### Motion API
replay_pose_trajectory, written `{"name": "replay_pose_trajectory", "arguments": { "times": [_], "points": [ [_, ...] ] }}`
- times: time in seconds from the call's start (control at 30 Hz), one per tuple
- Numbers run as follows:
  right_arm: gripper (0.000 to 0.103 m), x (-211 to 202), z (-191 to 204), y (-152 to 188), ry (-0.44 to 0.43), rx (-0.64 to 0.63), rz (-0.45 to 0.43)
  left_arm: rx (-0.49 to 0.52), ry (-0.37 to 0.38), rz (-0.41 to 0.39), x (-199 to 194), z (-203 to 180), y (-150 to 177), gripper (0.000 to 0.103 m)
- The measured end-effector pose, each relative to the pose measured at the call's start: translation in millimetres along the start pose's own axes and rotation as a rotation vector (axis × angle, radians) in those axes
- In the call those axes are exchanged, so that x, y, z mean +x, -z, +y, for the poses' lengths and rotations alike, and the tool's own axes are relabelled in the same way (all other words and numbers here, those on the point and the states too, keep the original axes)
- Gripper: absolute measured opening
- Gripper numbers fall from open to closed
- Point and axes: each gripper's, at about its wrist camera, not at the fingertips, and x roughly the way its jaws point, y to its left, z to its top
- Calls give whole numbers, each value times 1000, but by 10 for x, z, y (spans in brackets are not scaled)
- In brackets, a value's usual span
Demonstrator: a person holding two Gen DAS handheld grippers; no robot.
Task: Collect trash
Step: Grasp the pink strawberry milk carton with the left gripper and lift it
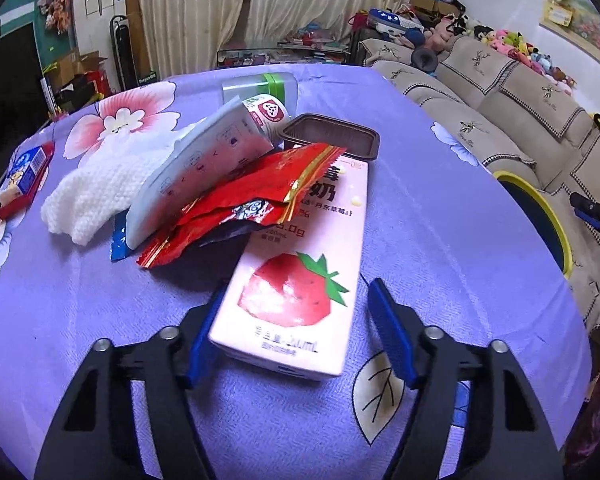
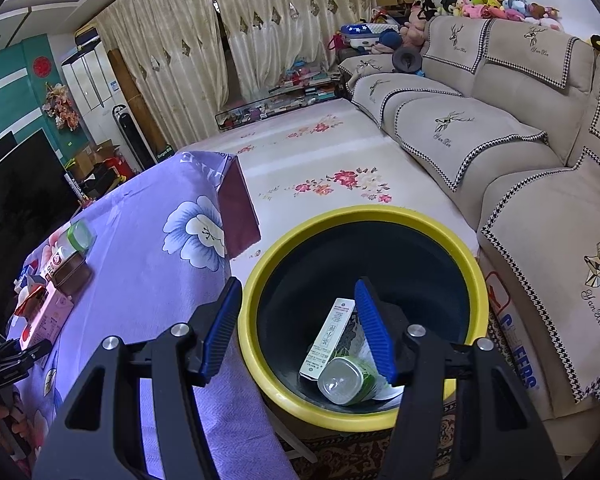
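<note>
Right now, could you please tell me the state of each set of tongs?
Left tongs: open around the strawberry milk carton, not clamped.
Right tongs: open, empty, over the yellow-rimmed bin.

Home living room: sofa (image 2: 500,140), curtains (image 2: 220,40), plush toys (image 2: 500,2).

The worktop (image 1: 440,216) is bare cloth along its right side and across the near edge, giving open passage there. The milk carton (image 1: 300,280) lies lengthwise at the centre, its near end between the left tongs (image 1: 296,332); the left pad touches the carton, the right pad stands apart with a gap. A red wrapper (image 1: 244,204), pouch (image 1: 196,172) and white cloth (image 1: 100,188) crowd the carton's far end and left side. A brown tray (image 1: 332,136) blocks the far end.

Off the right edge, the bin (image 2: 364,216) mouth is unobstructed; the right tongs (image 2: 296,328) straddle its near rim with nothing between them. A box (image 2: 328,340) and jar (image 2: 344,380) lie at the bottom.
</note>
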Motion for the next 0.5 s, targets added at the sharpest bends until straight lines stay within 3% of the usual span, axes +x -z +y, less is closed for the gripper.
{"name": "replay_pose_trajectory", "arguments": {
  "times": [0.07,0.2,0.5],
  "points": [
    [56,2,1,2,-2,1,1,16,-20,-3,1,-21,3,58],
    [56,-14,-1,21,-10,2,1,32,-26,-6,-11,-34,3,56],
    [56,-65,-24,27,-18,8,-6,45,47,11,-211,-150,145,55]
  ]
}}
